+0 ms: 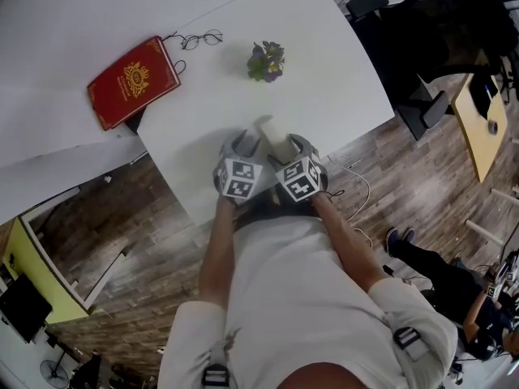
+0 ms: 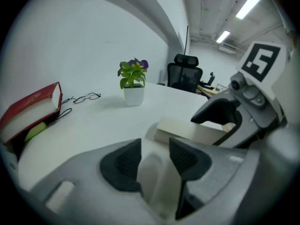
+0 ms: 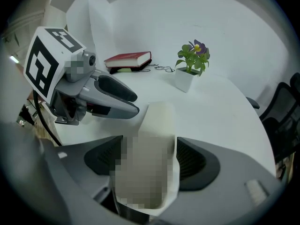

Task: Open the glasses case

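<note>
**Glasses case lies between the right gripper's wide jaws near the table edge**

The glasses case [image 1: 269,130] is a pale cream box with rounded ends. It lies on the white table [image 1: 340,79] close to the near edge, its length running from 6 to 12 o'clock in the head view.

The right gripper [image 3: 147,161] stands at 5 o'clock of the case and points steeply down. Its jaws are wide, with one dark ribbed pad [image 3: 192,162] on either side of the case's near end. The rest of the case reaches out past the pads toward 12 o'clock.

The left gripper [image 2: 153,159] stands at 7 o'clock of the case, just beside the right one, so that their marker cubes nearly meet. Its jaws are narrow, the pads a small gap apart. The white in that gap looks like table top, though from this angle it could be part of the case. In the right gripper view its fingertip ends just beside the case's left side.

A small potted plant [image 1: 266,61] with purple flowers stands at 12 o'clock of the case, well apart from it. At 10 o'clock a red book [image 1: 132,82] with a gold emblem lies at the table's far left corner. A pair of spectacles [image 1: 201,39] rests at 11 o'clock, just beyond the book. A dark office chair [image 1: 422,39] stands off the table at 2 o'clock.
</note>
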`<control>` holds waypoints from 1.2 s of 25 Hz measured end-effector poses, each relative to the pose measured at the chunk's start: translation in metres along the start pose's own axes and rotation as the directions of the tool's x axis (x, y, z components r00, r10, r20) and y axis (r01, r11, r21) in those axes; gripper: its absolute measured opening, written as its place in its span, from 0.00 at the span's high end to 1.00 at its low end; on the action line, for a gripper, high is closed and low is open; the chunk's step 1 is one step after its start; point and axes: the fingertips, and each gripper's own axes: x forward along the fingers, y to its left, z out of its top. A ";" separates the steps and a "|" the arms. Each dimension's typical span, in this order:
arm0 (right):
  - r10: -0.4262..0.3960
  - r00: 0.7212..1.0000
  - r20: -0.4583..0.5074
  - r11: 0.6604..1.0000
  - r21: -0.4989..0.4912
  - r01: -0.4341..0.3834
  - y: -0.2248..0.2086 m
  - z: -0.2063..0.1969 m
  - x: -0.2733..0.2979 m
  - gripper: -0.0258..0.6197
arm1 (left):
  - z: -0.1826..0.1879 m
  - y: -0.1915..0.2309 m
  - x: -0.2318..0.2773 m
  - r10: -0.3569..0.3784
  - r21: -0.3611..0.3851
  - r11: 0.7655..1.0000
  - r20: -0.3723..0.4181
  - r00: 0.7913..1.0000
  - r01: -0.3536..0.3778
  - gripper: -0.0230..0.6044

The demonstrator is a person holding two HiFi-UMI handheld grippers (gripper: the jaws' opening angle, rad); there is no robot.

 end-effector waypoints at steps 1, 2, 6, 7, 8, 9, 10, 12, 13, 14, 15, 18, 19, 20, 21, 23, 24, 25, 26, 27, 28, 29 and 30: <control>-0.005 1.000 -0.004 1.000 -0.002 0.005 -0.001 -0.001 0.000 0.42 | -0.001 -0.001 0.001 -0.002 0.000 1.000 -0.002 1.000 0.002 0.67; -0.011 1.000 -0.006 1.000 -0.005 0.011 -0.002 -0.001 0.000 0.42 | -0.001 -0.001 0.002 -0.005 0.000 1.000 -0.001 1.000 0.005 0.67; -0.009 1.000 -0.021 1.000 -0.018 0.008 0.000 -0.005 0.002 0.43 | -0.003 -0.002 0.007 -0.011 0.005 1.000 0.001 1.000 0.011 0.67; -0.007 1.000 -0.024 1.000 -0.021 0.006 0.001 -0.005 0.002 0.43 | -0.003 -0.003 0.007 -0.012 0.006 1.000 -0.002 1.000 0.012 0.67; -0.009 1.000 -0.026 1.000 -0.024 0.009 0.002 -0.006 0.002 0.43 | -0.004 -0.003 0.007 -0.013 0.007 1.000 -0.005 1.000 0.013 0.67; -0.015 1.000 -0.026 1.000 -0.027 0.015 0.001 -0.006 0.003 0.43 | -0.004 -0.004 0.008 -0.014 0.007 1.000 -0.007 1.000 0.014 0.67; -0.021 0.999 -0.026 0.999 -0.029 0.021 0.000 -0.006 0.003 0.43 | -0.005 -0.004 0.010 -0.016 0.008 1.000 -0.009 1.000 0.016 0.67; -0.024 0.999 -0.025 0.999 -0.029 0.023 -0.001 -0.006 0.002 0.43 | -0.006 -0.006 0.011 -0.022 0.009 1.000 -0.014 1.000 0.022 0.67; -0.021 0.999 -0.024 0.999 -0.027 0.020 -0.001 -0.006 0.002 0.43 | -0.005 -0.007 0.011 -0.025 0.009 1.000 -0.017 1.000 0.025 0.67; -0.016 1.000 -0.022 1.000 -0.025 0.016 -0.001 -0.006 0.002 0.43 | -0.005 -0.008 0.012 -0.027 0.009 1.000 -0.018 0.999 0.027 0.67; -0.010 1.000 -0.019 1.000 -0.021 0.010 -0.001 -0.005 0.001 0.43 | -0.005 -0.008 0.013 -0.028 0.010 1.000 -0.017 0.999 0.028 0.67; 0.011 1.000 -0.013 1.000 -0.005 -0.011 -0.002 -0.005 0.001 0.43 | -0.003 -0.010 0.015 -0.032 0.017 0.999 -0.015 0.999 0.032 0.67; 0.016 1.000 -0.012 1.000 0.000 -0.016 -0.002 -0.005 0.000 0.43 | -0.003 -0.010 0.015 -0.034 0.018 0.999 -0.017 0.999 0.034 0.67; 0.020 1.000 -0.011 1.000 0.004 -0.020 -0.002 -0.005 0.000 0.43 | -0.003 -0.011 0.016 -0.035 0.019 0.999 -0.015 0.999 0.035 0.67; 0.023 1.000 -0.009 1.000 0.007 -0.023 -0.002 -0.005 -0.001 0.43 | -0.003 -0.011 0.017 -0.035 0.021 0.999 -0.013 0.999 0.036 0.68; 0.031 0.999 -0.007 0.999 0.010 -0.031 -0.001 -0.006 -0.001 0.43 | -0.005 -0.012 0.017 -0.038 0.021 0.999 -0.016 0.999 0.038 0.68; 0.035 0.999 -0.007 0.999 0.012 -0.035 -0.002 -0.006 -0.001 0.43 | -0.005 -0.012 0.017 -0.039 0.022 0.999 -0.018 0.999 0.040 0.68; 0.038 0.999 -0.007 0.999 0.013 -0.037 -0.002 -0.006 -0.001 0.43 | -0.005 -0.012 0.017 -0.041 0.024 0.999 -0.021 0.999 0.041 0.68; 0.039 0.999 -0.008 0.999 0.014 -0.039 -0.002 -0.006 -0.001 0.43 | -0.006 -0.012 0.017 -0.042 0.024 0.999 -0.024 0.999 0.043 0.68; 0.041 0.999 -0.010 0.999 0.013 -0.040 -0.002 -0.006 -0.001 0.43 | -0.006 -0.012 0.017 -0.044 0.026 0.999 -0.027 0.999 0.044 0.68; 0.041 0.999 -0.011 0.999 0.013 -0.041 -0.002 -0.006 -0.001 0.43 | -0.007 -0.013 0.017 -0.045 0.027 0.999 -0.029 0.999 0.046 0.68; 0.043 0.999 -0.011 0.999 0.012 -0.042 -0.002 -0.006 -0.001 0.43 | -0.008 -0.013 0.018 -0.046 0.026 0.999 -0.031 0.998 0.046 0.68; 0.044 0.999 -0.010 0.999 0.012 -0.044 -0.002 -0.006 -0.002 0.43 | -0.009 -0.012 0.018 -0.045 0.024 0.999 -0.034 0.998 0.046 0.68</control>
